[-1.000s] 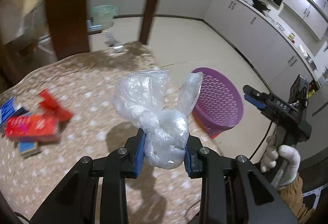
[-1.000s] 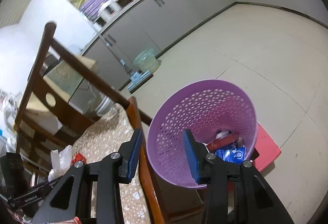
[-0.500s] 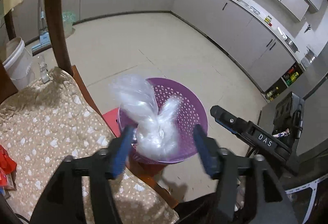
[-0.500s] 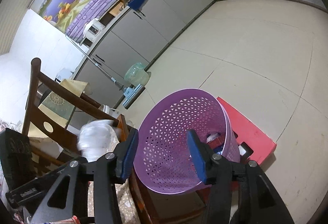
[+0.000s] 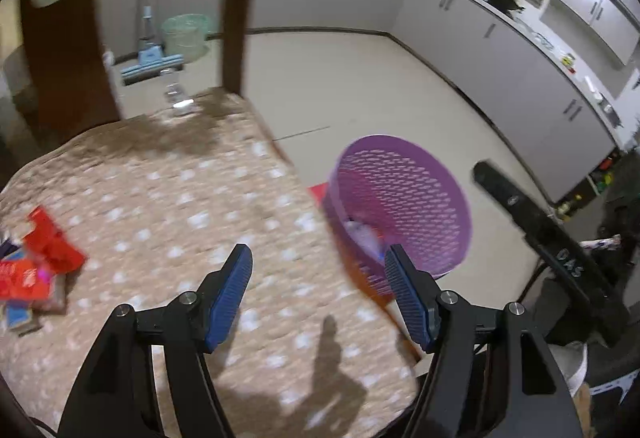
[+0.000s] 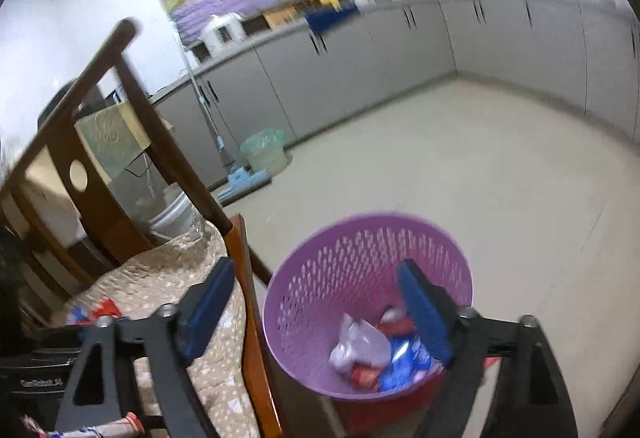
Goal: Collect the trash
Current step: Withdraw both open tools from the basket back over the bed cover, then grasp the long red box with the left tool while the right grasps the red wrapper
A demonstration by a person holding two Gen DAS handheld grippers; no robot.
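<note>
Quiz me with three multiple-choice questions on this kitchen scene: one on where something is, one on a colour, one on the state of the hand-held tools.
1. Where is the clear plastic bag?
A. On the cushion
B. Inside the basket
C. Between the left tool's fingers

2. What colour is the basket?
A. Purple
B. Green
C. White

3. How do the left tool and right tool stand?
A. Both shut
B. Left shut, right open
C. Both open and empty

Answers:
1. B: the right wrist view shows it lying among wrappers at the basket's bottom.
2. A: its perforated wall is purple in both views.
3. C: each pair of blue pads is spread apart with nothing between.
</note>
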